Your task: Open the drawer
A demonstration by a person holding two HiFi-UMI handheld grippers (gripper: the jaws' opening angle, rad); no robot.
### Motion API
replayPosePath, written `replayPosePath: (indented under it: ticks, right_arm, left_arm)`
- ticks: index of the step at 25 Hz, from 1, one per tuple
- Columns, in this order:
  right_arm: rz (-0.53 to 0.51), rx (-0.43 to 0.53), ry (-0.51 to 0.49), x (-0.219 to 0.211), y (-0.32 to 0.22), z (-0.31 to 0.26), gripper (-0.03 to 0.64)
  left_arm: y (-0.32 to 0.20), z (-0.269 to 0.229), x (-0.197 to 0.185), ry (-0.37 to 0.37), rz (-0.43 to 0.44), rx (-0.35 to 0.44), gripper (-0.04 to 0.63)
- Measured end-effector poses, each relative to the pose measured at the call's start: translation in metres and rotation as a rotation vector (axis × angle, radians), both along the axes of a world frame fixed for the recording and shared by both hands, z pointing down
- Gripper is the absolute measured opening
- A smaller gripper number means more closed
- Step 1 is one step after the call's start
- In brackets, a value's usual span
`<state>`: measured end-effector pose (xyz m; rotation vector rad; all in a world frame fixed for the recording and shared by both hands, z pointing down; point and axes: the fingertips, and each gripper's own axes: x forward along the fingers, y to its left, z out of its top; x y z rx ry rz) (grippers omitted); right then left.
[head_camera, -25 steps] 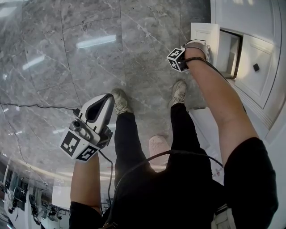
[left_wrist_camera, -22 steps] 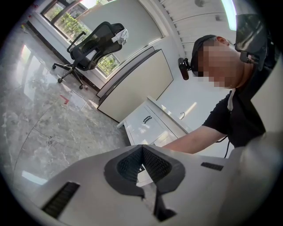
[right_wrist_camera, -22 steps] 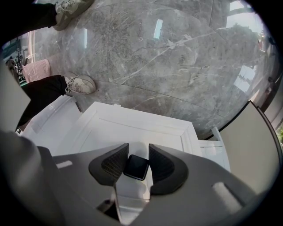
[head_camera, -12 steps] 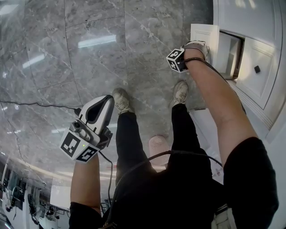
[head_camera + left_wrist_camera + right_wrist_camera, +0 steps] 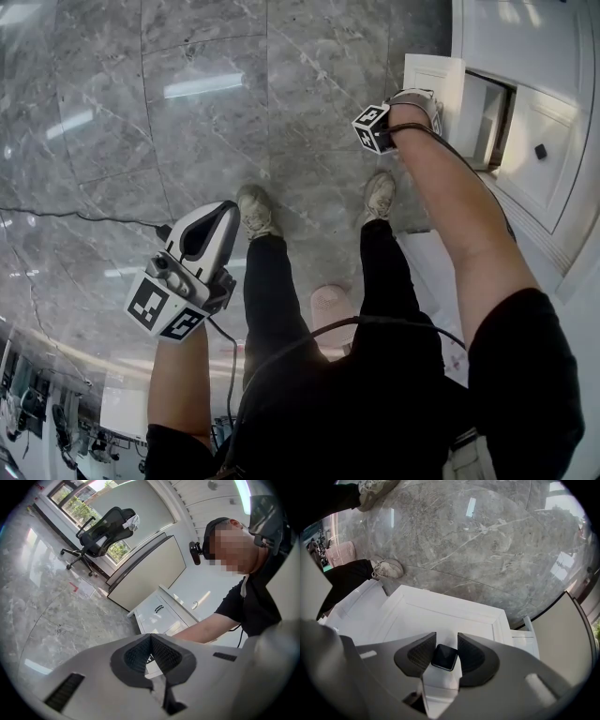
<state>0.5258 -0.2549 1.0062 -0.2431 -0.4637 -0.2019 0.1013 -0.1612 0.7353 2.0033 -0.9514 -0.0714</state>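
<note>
The white drawer front [image 5: 431, 77] stands pulled a little way out of the white cabinet [image 5: 525, 56], with a dark gap [image 5: 487, 112] behind it. My right gripper [image 5: 433, 97] reaches down to that front. In the right gripper view its jaws [image 5: 444, 656] are shut on the small black square knob [image 5: 444, 657], a pad pressing on each side, with the panelled drawer front [image 5: 440, 616] beyond. My left gripper [image 5: 225, 208] hangs over the grey marble floor, far from the cabinet. Its pads [image 5: 140, 651] meet at the tips with nothing between them.
A second drawer with a black knob [image 5: 540, 151] sits beside the open one. The person's legs and shoes [image 5: 251, 211] stand between the grippers, near a pink bin [image 5: 330, 305]. A cable [image 5: 84, 217] crosses the floor. An office chair [image 5: 101, 531] stands by the window.
</note>
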Motion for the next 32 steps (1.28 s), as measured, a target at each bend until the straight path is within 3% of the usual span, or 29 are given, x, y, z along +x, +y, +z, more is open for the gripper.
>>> replayPosePath:
  ticks: [7, 14, 22, 29, 32]
  right_arm:
    - [-0.002, 0.0, 0.021, -0.002, -0.001, 0.0, 0.14]
    - [0.033, 0.019, -0.031, -0.005, -0.003, 0.001, 0.147]
    - [0.028, 0.099, -0.291, -0.059, -0.006, 0.004, 0.167]
    - [0.122, 0.187, -0.585, -0.096, -0.001, -0.045, 0.166]
    - [0.21, 0.238, -0.69, -0.099, -0.001, -0.08, 0.166]
  left_arm:
    - [-0.005, 0.001, 0.004, 0.007, -0.002, 0.001, 0.0]
    - [-0.006, -0.002, 0.013, 0.005, 0.013, 0.003, 0.0]
    - [-0.006, -0.022, 0.036, 0.001, 0.022, 0.02, 0.0]
    - [-0.004, -0.066, 0.064, -0.017, 0.034, 0.038, 0.0]
    - [-0.008, -0.098, 0.076, -0.032, 0.039, 0.068, 0.0]
